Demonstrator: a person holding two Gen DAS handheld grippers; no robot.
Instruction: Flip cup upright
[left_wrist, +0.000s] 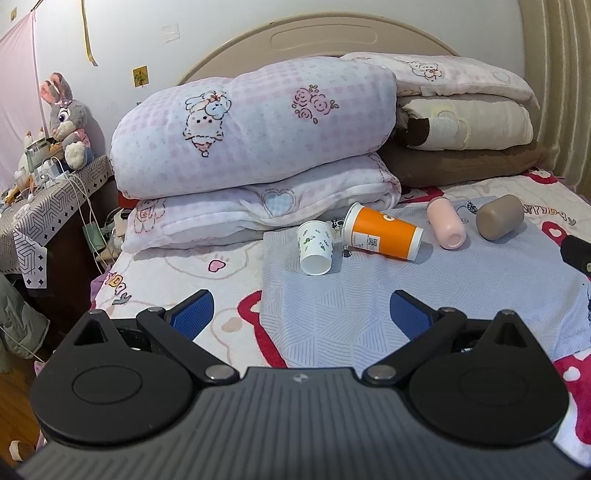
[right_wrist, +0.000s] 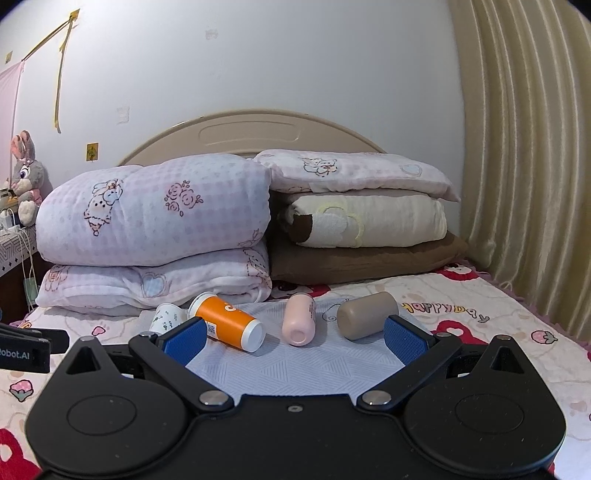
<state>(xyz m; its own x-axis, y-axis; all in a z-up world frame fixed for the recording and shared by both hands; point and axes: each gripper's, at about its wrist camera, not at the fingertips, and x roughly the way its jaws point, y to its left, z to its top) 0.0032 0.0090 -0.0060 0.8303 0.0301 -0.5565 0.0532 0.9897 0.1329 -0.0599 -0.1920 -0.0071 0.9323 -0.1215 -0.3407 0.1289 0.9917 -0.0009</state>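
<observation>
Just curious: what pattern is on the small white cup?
Green leafy sprigs on the white cup; clearest in the left wrist view.

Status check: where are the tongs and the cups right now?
Left tongs open, empty; right tongs open, empty. Four cups on their sides, untouched: small white paper cup, orange paper cup, pink cup, brown cup. Nothing blocking.

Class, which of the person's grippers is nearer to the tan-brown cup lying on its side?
Right. The right gripper has the tan-brown cup just beyond its right finger; the left gripper sits far to its left.
</observation>
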